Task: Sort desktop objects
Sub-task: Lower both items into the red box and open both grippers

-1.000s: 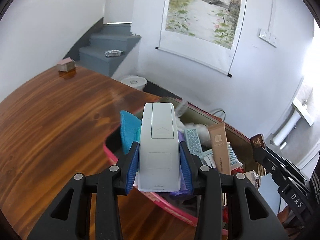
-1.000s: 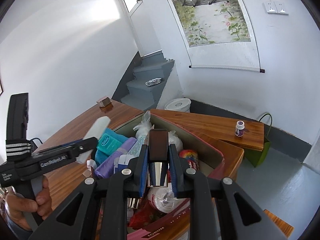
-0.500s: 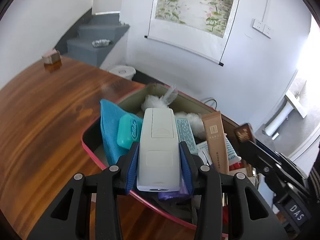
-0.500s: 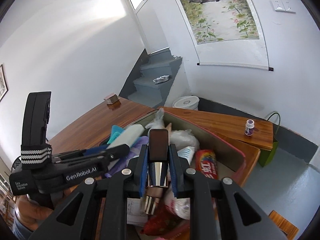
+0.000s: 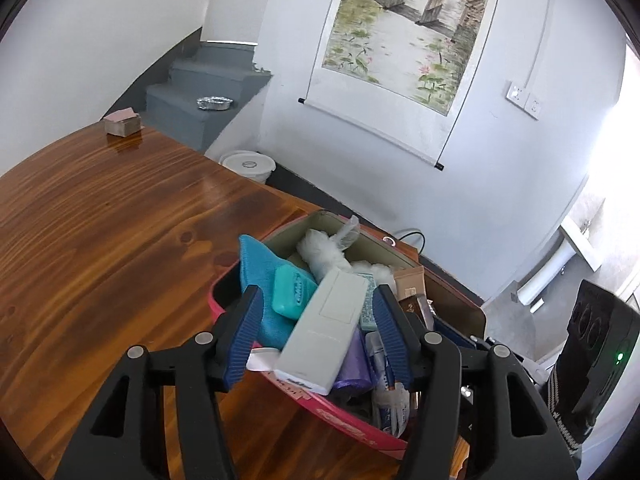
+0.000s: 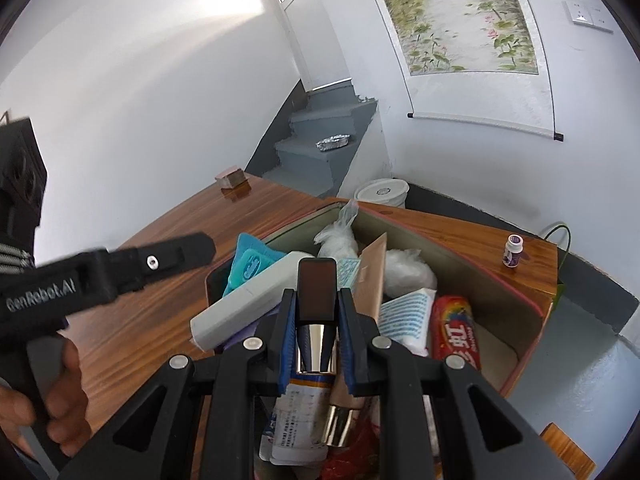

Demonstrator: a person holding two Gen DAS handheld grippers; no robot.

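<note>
Left gripper [image 5: 316,332]: jaws spread wide, white remote [image 5: 324,332] lying free between them, tilted atop the box [image 5: 352,428] contents at lower centre. Right gripper [image 6: 317,336]: jaws clamped on a dark, metal-banded tube [image 6: 317,304] above the same box. Judgement: remote deposited; the tube's placement follows, requiring descent into an open gap before release.

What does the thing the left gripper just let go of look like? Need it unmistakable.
On the wooden table stands a pink-rimmed box crammed with toiletries. Lying slantwise on top, at its near-left corner between the open left gripper fingers, is the white remote: a long, flat, plain slab, the only hard white bar, beside a teal floss case.
</note>
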